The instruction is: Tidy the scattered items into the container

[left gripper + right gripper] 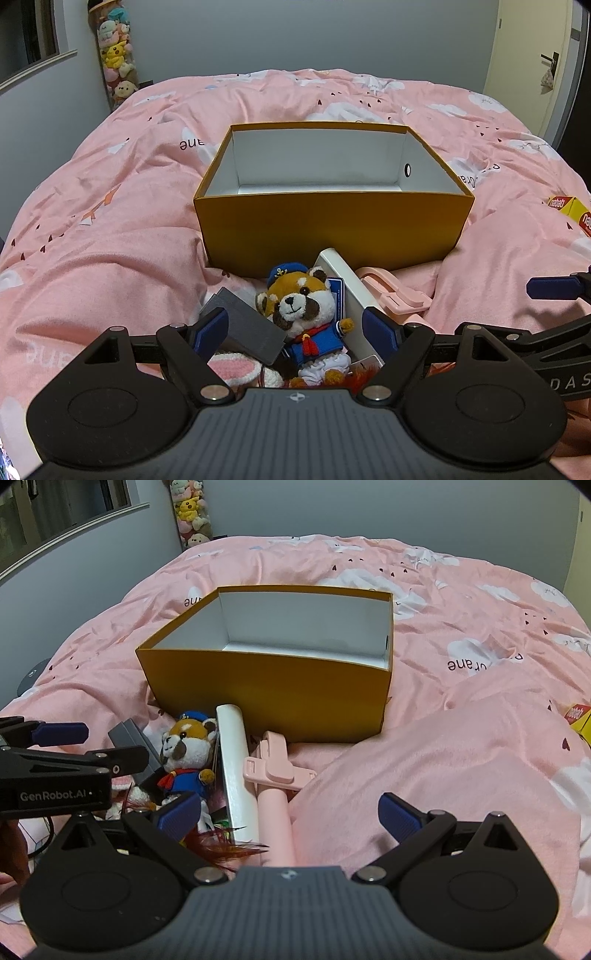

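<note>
The left gripper (295,325) is wide open around the sailor plush (306,317) (nothing is grabbed yet). The right gripper (288,814) is open too. Next: squeeze, lift into the empty orange box (332,225) just behind.

Dim indoor light — fisheye-warped edges

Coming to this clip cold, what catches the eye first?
An open yellow box with a bare white inside sits mid-bed on the pink duvet. Just in front of it lies a pile: a sailor plush, a grey case, a white slab and a pink holder. Both grippers, left and right, hover open over it.
</note>
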A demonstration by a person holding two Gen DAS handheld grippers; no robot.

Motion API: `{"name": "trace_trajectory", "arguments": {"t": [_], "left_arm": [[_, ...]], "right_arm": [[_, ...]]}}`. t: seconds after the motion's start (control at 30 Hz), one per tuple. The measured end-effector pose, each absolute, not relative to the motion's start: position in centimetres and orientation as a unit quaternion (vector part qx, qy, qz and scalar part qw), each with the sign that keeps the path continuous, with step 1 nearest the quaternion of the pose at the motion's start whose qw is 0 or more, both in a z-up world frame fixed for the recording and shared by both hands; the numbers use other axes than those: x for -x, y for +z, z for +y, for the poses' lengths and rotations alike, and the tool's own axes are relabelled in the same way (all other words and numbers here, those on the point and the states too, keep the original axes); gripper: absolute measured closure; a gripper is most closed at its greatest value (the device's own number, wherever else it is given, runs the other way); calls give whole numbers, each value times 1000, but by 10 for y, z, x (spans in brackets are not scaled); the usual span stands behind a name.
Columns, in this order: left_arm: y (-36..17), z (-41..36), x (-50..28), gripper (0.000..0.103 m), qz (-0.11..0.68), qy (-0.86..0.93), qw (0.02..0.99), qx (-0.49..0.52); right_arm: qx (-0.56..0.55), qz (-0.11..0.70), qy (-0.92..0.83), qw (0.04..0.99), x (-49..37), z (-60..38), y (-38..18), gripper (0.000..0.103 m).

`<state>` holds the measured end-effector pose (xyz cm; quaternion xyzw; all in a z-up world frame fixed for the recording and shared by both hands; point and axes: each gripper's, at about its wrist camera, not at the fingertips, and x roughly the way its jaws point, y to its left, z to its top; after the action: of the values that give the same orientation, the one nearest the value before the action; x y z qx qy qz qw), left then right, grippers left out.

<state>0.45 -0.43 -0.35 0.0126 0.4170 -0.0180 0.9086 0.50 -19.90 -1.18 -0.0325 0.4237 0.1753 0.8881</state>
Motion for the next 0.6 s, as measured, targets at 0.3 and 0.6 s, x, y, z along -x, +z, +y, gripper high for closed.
{"name": "trace_trajectory", "arguments": {"t": [0.3, 0.6], "left_arm": [[-3, -3, -6, 9, 416, -21, 909, -11], [-2, 8, -12, 10, 417, -28, 908, 14]], "right_arm": [[42, 423, 168, 889, -8, -200, -12, 1], [63, 403, 166, 898, -16, -201, -10, 1]]}}
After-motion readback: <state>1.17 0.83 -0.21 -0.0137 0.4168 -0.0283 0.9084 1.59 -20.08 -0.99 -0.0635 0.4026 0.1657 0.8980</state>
